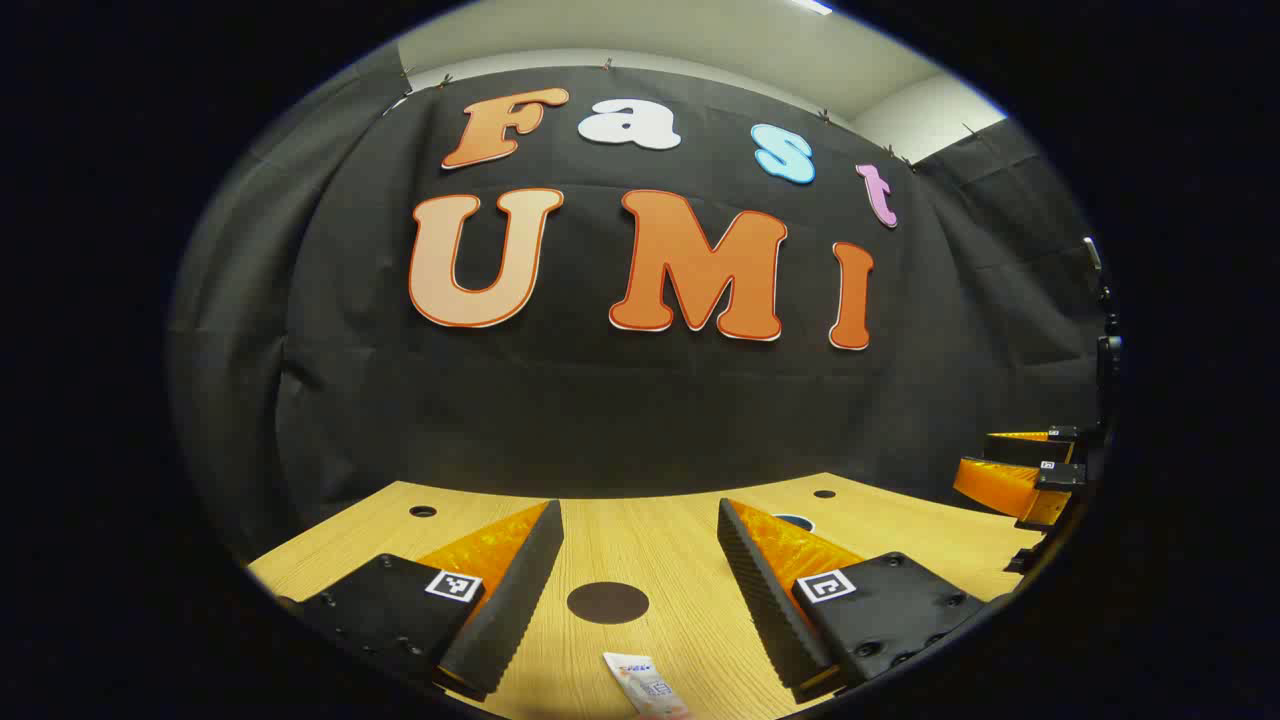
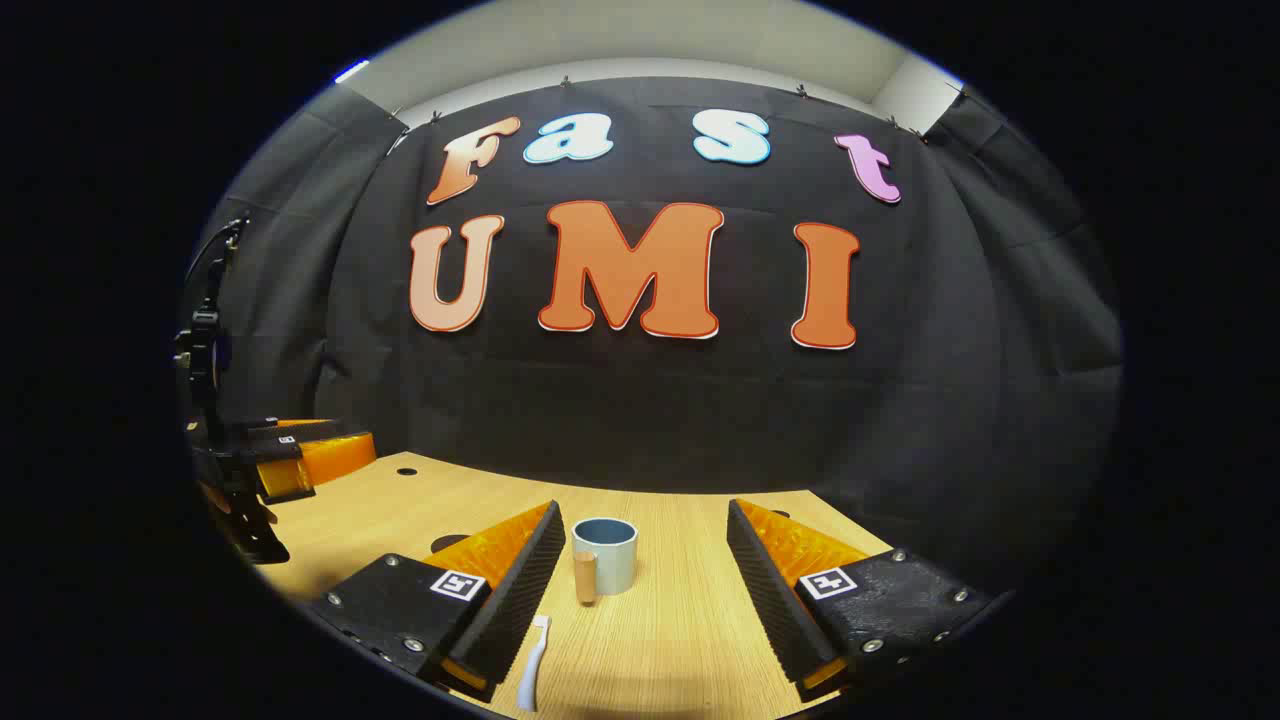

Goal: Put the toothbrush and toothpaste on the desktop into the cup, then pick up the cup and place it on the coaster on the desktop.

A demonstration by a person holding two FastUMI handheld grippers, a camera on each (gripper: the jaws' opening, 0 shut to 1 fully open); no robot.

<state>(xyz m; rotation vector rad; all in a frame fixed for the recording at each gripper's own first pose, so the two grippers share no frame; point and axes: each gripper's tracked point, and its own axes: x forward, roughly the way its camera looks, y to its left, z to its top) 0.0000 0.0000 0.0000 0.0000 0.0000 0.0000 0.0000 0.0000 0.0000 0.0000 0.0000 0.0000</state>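
**Both grippers hover open over the desk, nothing picked up**

In the left gripper view, the nearest thing is the toothpaste (image 1: 645, 683), a small white tube with orange and blue printing too small to read, lying flat on the wooden desk (image 1: 650, 550) at the bottom edge, between the fingers and touching neither. The left gripper (image 1: 640, 585) has its 2 fingers spread wide and holds nothing. Each finger carries a black-and-white square marker. Just beyond the tube sits the coaster (image 1: 607, 603), a flat dark brown disc on the desk. Far to the right, the other gripper's orange and black fingers show at the desk's edge.

In the right gripper view, the toothbrush (image 2: 533, 665) lies closest, white and slim, on the desk beside the tip of the left-hand finger; whether it touches that finger cannot be told. The right gripper (image 2: 640, 585) is also spread wide and empty. Farther on, between the fingers, stands the cup (image 2: 604, 556), upright, pale blue-grey with a tan handle facing the camera, empty as far as its rim shows.
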